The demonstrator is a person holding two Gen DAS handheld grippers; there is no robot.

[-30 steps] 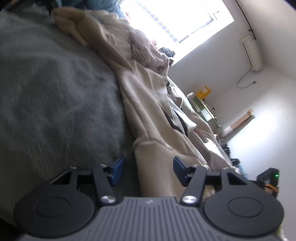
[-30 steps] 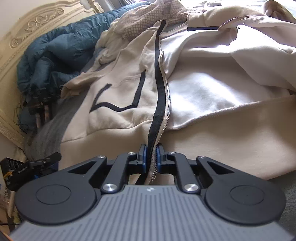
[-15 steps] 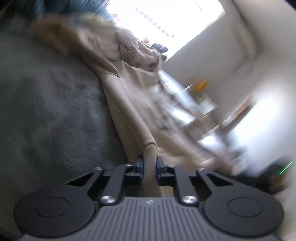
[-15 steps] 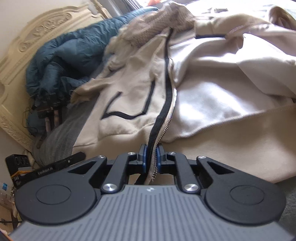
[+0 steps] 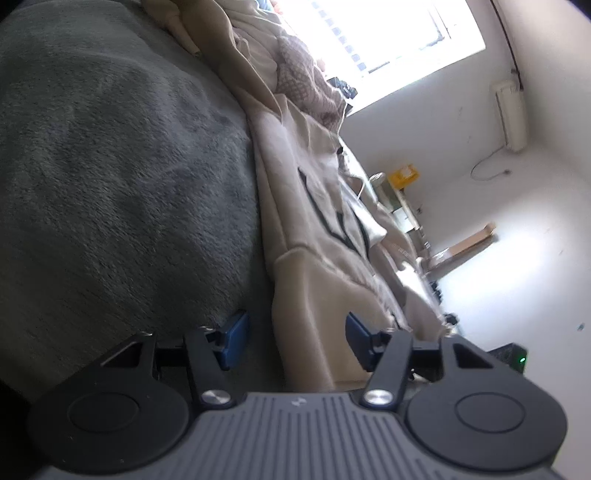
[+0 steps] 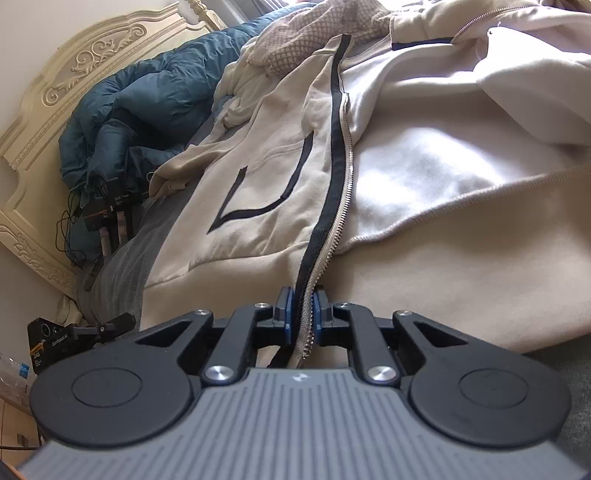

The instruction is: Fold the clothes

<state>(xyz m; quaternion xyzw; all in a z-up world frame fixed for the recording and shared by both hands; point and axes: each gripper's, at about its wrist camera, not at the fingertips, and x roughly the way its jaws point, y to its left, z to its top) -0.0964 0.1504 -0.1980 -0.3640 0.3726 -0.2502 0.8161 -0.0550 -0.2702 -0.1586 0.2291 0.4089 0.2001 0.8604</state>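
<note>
Blown-out window (image 5: 373, 33) glare, soft daylight, slight blur, fisheye-curved edges.

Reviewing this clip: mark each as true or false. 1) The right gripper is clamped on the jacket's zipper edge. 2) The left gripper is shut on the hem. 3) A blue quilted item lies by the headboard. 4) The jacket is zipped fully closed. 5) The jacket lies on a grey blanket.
1) True. The right gripper pinches the zipper edge of the beige jacket.
2) False. The left gripper has its jaws opening; the jacket's hem sits between them, unpinched.
3) True. The blue quilted item is bunched against the carved headboard.
4) False. The front is open, showing the pale lining.
5) True. The grey blanket is under it.
</note>
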